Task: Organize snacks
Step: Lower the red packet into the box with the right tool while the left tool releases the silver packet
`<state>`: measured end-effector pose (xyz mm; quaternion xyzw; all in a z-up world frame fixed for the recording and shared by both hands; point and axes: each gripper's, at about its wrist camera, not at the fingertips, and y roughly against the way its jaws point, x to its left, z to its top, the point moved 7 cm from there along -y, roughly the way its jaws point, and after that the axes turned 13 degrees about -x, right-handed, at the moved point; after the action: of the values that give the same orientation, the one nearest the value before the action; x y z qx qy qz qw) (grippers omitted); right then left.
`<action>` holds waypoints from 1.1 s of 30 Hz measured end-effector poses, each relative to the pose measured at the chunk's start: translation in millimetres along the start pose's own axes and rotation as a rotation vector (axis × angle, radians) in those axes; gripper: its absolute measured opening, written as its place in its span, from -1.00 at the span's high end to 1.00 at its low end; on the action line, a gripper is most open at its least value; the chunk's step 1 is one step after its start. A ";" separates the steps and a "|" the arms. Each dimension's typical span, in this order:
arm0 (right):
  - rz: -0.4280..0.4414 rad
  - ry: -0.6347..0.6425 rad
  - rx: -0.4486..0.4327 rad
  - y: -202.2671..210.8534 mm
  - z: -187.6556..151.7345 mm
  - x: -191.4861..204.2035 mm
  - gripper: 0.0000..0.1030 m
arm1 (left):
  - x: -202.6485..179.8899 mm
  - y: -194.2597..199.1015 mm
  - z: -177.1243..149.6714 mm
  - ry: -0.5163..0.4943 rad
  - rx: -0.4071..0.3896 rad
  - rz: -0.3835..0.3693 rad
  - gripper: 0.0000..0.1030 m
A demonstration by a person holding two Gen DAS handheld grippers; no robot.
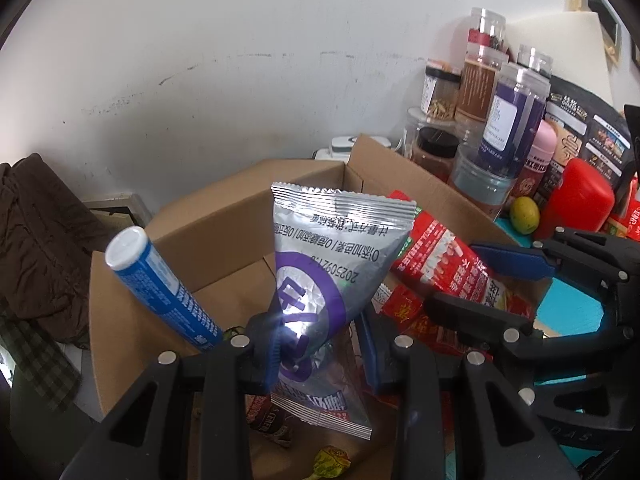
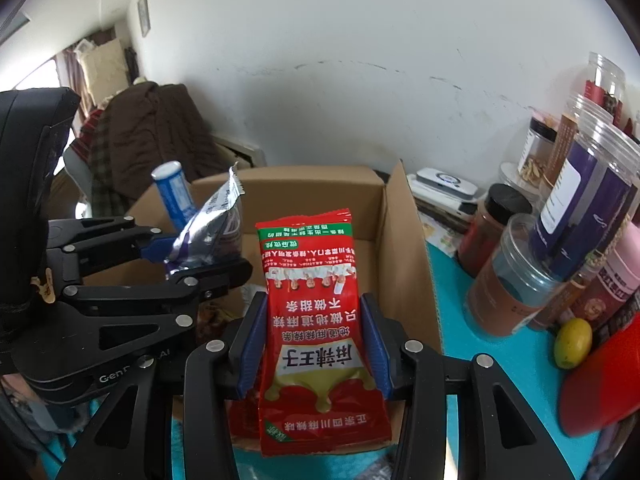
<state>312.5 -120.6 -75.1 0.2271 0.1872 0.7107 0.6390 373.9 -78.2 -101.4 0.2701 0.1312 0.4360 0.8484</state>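
My left gripper is shut on a silver and purple snack packet and holds it over an open cardboard box. My right gripper is shut on a red snack packet over the same box. Each gripper shows in the other's view: the right gripper with the red packet, the left gripper with the silver packet. A blue and white tube leans in the box's left corner. More wrapped snacks lie on the box floor.
Several clear plastic jars stand on the teal table top right of the box. A yellow-green fruit and a red container lie near them. A brown garment hangs on a chair at the left. A white wall is behind.
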 end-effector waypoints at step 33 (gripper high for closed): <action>-0.103 -0.009 -0.033 63.0 27.9 -9.6 -0.04 | 3.4 43.7 17.0 0.053 0.007 0.131 0.33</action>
<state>277.1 -138.0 -17.8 0.2098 0.1840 0.6789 0.6791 354.5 -60.6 -62.5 0.2696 0.1371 0.4971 0.8133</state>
